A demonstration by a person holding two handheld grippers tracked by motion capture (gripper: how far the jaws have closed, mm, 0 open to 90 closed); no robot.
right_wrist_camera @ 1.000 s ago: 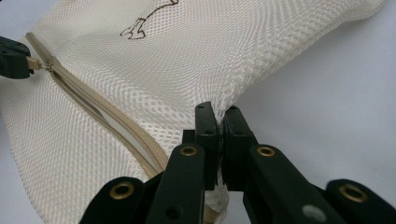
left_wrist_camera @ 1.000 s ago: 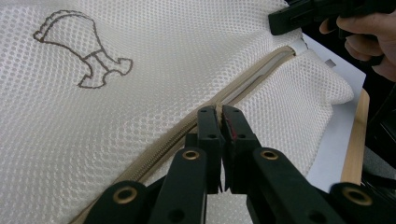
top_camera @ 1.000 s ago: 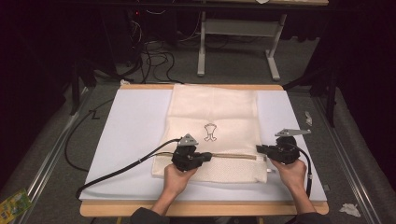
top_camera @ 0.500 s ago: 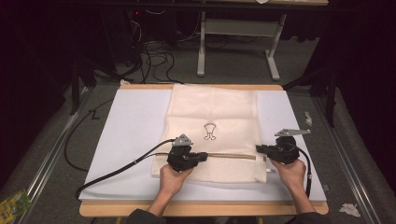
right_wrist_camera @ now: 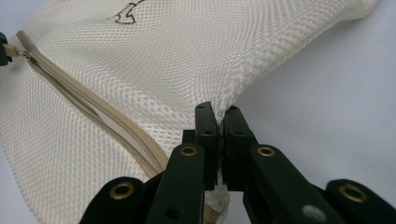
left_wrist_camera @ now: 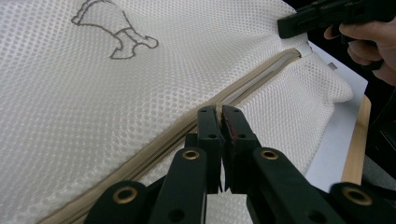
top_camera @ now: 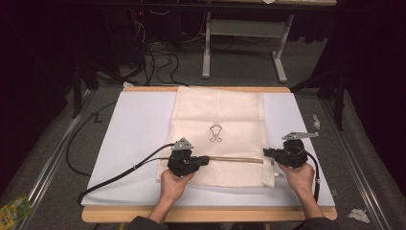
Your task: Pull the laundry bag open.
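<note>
**Mesh bag pinched at both ends of its zipper**

Lower centre of the high view, the left gripper [top_camera: 207, 159] has its jaws pressed together on the zipper [top_camera: 237, 159]; the pull itself is hidden between them. The cream mesh bag [top_camera: 220, 115] lies mid-frame on a white table sheet [top_camera: 129, 134]. Lower right, the right gripper [top_camera: 266, 153] clamps the bag's edge. Cables [top_camera: 158, 52] clutter the dark floor in the upper frame.

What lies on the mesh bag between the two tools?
In the high view, the bag's tan zipper runs along the mesh bag from the left tool to the right tool.
</note>
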